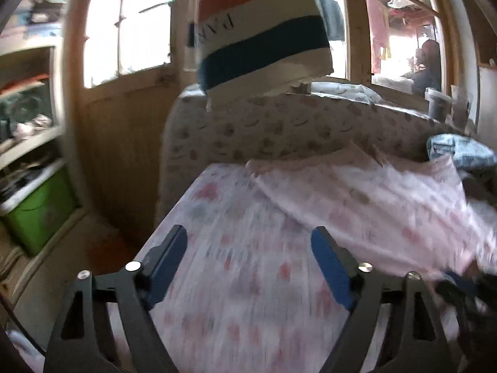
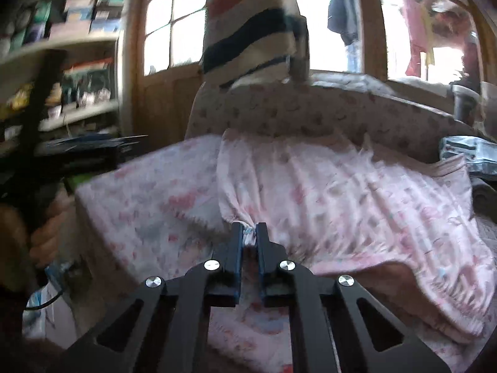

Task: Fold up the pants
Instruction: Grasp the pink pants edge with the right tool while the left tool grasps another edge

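Note:
The pants (image 2: 357, 199) are pale pink with a small print and lie on a bed with a similar pink printed sheet (image 2: 149, 199). My right gripper (image 2: 249, 233) is shut on a bunched edge of the pants and holds it lifted. In the left wrist view the pants (image 1: 372, 199) lie to the right, partly folded over. My left gripper (image 1: 251, 251) is open and empty above the sheet (image 1: 236, 279), left of the pants. The right gripper shows blurred at that view's right edge (image 1: 466, 289).
A patterned cushion (image 1: 279, 127) runs along the bed's far side, with a striped cloth (image 1: 261, 40) hanging above it. A blue-grey garment (image 1: 459, 152) lies at the right. Shelves and a green box (image 1: 40, 211) stand at the left.

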Demonstrator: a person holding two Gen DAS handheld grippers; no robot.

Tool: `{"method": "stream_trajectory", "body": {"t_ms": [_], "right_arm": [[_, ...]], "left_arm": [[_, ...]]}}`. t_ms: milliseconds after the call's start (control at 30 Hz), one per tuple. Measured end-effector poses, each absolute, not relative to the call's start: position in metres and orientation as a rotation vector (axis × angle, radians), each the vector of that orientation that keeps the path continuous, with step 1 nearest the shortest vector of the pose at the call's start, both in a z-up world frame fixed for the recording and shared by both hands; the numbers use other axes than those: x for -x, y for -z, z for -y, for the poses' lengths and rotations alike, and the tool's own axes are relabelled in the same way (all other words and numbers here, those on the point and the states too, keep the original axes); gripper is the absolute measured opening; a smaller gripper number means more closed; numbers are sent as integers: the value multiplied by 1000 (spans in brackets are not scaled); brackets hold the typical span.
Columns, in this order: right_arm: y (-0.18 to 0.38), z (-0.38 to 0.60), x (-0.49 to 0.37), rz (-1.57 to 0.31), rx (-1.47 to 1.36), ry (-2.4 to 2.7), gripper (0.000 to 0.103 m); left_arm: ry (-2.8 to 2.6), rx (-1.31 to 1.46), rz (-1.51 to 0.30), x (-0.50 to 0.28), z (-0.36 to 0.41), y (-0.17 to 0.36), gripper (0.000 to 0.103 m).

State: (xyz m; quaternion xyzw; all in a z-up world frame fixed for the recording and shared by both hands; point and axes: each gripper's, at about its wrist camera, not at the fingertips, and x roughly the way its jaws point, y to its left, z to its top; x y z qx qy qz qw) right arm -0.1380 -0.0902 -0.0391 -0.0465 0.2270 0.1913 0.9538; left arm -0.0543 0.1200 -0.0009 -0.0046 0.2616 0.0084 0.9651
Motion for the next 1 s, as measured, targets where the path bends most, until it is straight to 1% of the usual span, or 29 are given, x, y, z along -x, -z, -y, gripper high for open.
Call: {"method": "stream_trajectory", "body": {"t_ms": [33, 67, 100, 167, 200, 233, 267, 333, 367, 533, 733, 800, 833, 867, 1000], "right_arm": [[34, 94, 138, -447, 83, -377, 8], [29, 97, 138, -437, 74, -367, 8], [26, 99, 138, -431, 65, -359, 8], [20, 105, 137, -422, 38, -340, 8], [17, 108, 136, -415, 23, -334, 8], [16, 110, 136, -411, 16, -328, 8], [15, 112, 135, -407, 12, -319, 8], [14, 115, 137, -399, 16, -304, 8], [14, 116, 137, -398, 17, -307, 8], [12, 120, 138, -386, 30, -319, 8], [12, 123, 137, -382, 6, -344, 8], [12, 123, 137, -378, 8, -344, 8], [13, 123, 137, -378, 9, -340, 8], [13, 123, 137, -380, 7, -337, 8], [16, 127, 138, -389, -15, -336, 8]], "left_arm": [[-14, 18, -554, 36, -122, -3, 72], [8, 27, -583, 13, -123, -7, 70], [42, 39, -623, -10, -123, -8, 70], [108, 79, -737, -59, -125, -3, 65], [151, 119, -794, -84, -127, 3, 65], [171, 150, -844, -104, -128, 9, 59], [152, 192, -893, -123, -132, 17, 47], [144, 291, -957, -148, -140, 30, 40], [162, 342, -975, -159, -145, 35, 39], [125, 363, -940, -176, -150, 38, 39], [80, 293, -988, -202, -148, 46, 38], [85, 291, -996, -206, -150, 50, 19], [102, 281, -1006, -208, -149, 51, 4], [131, 277, -1020, -209, -147, 52, 4], [109, 228, -960, -204, -146, 35, 4]]}}
